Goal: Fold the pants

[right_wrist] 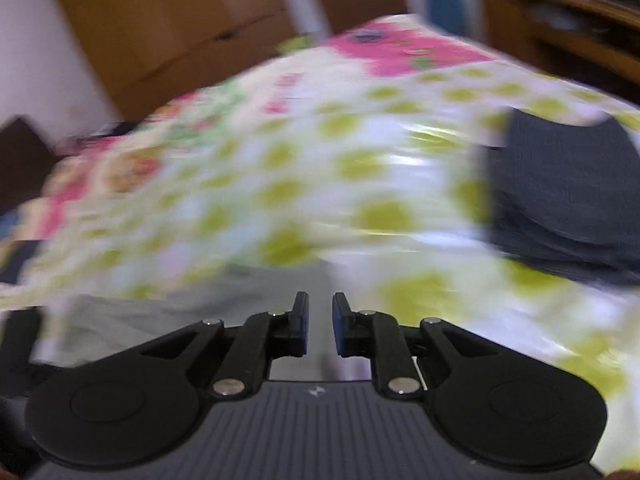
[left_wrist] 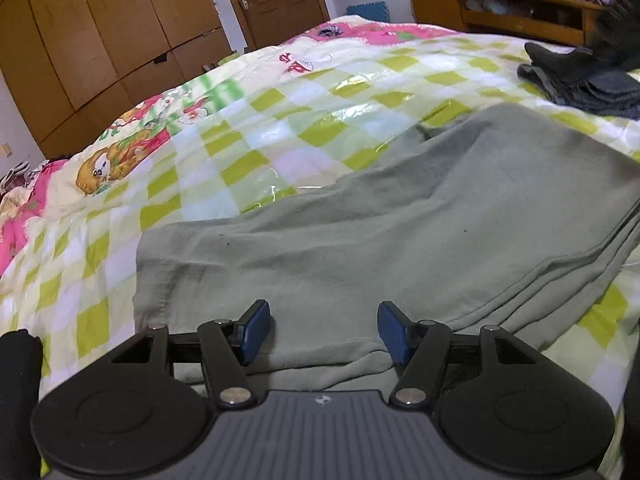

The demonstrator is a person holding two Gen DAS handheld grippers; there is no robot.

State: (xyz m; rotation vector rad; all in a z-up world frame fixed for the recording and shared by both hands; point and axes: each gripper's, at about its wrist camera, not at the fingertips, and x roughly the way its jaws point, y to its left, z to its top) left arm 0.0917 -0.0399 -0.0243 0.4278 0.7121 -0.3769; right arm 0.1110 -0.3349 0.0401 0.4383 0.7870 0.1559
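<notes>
Covering the bed is a glossy quilt (left_wrist: 280,128), checked in lime green and white and showing pink cartoon prints toward the far side; its surface is catching the light like plastic film.

Nearest to the left wrist camera, the left gripper (left_wrist: 324,330) is hovering low over the pants (left_wrist: 400,224), its blue pads standing wide apart with only cloth below them and nothing pinched. The pants are sage green, made of soft matte cotton with light wrinkles, and they are lying flat and folded in layers; the stacked edges are showing at 3 o'clock. Their long axis is running from 8 o'clock toward 2 o'clock in this view, with a straight hem-like edge at the 8 o'clock end.

In the blurred right wrist view, the right gripper (right_wrist: 320,324) is showing only a narrow gap between its pads, and nothing is held between them; a strip of the green cloth is lying under it.

Farther away at 2 o'clock, a pile of dark grey clothes (left_wrist: 580,80) is resting on the quilt. Beyond it, a wooden desk (left_wrist: 500,12) has an open shelf holding items I cannot identify. At 10 o'clock, a brown wooden wardrobe (left_wrist: 100,40) is standing.
</notes>
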